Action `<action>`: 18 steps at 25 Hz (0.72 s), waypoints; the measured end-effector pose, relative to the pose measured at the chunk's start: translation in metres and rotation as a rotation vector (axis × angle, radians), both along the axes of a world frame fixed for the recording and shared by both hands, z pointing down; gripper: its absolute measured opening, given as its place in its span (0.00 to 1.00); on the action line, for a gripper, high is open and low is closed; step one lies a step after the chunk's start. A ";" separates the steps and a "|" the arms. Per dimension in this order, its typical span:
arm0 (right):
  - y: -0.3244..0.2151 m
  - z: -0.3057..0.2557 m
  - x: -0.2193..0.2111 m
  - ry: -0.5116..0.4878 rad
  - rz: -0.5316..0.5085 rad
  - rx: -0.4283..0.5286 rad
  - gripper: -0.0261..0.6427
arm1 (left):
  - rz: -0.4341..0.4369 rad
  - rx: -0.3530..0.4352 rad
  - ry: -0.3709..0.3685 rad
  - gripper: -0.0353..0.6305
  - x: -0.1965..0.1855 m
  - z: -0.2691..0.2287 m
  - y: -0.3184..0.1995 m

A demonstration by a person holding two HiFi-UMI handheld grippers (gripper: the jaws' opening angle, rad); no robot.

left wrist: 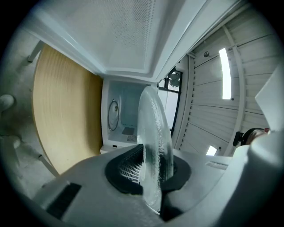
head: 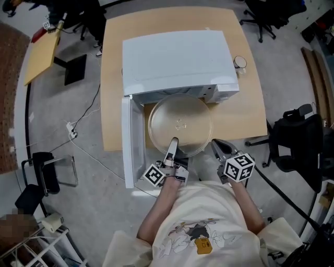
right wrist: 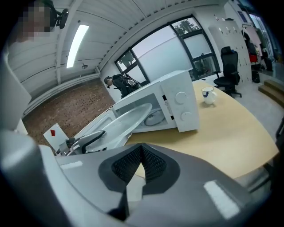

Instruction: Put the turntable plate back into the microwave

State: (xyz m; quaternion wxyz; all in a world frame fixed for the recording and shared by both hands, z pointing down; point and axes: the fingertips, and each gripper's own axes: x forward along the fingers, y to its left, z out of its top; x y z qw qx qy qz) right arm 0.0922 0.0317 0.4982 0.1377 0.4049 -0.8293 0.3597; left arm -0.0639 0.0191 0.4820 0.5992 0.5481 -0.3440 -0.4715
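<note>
One turntable plate (head: pixel 180 122), one microwave (head: pixel 175 60), one cup (head: pixel 240 62), one table (head: pixel 250 109).

I seem to be working in an office-style lab room: beyond my right claw (right wrist: pixel 141 150) the pale wood surface (right wrist: pixel 230 124) gives way to swivel office chairs (right wrist: pixel 230 66), tall windows (right wrist: pixel 168 48), a brick wall (right wrist: pixel 66 106) and ceiling strip lights (right wrist: pixel 76 44), with cables (head: pixel 83 120) trailing over the grey floor (head: pixel 94 208) to the claw's left.

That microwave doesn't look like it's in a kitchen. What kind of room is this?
Probably an office or lab, not a kitchen: the microwave sits on a wooden table, a black office chair stands beyond it, and big windows line the far wall.
</note>
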 end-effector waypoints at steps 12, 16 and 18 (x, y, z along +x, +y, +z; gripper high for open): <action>-0.016 0.022 -0.048 -0.009 -0.207 -0.036 0.05 | -0.162 -0.018 -0.022 0.09 -0.019 0.058 -0.102; -0.011 0.024 -0.055 0.013 -0.226 -0.033 0.05 | -0.186 -0.040 -0.028 0.09 -0.029 0.074 -0.137; -0.009 0.025 -0.053 0.018 -0.219 -0.036 0.05 | -0.187 -0.045 -0.036 0.09 -0.033 0.079 -0.153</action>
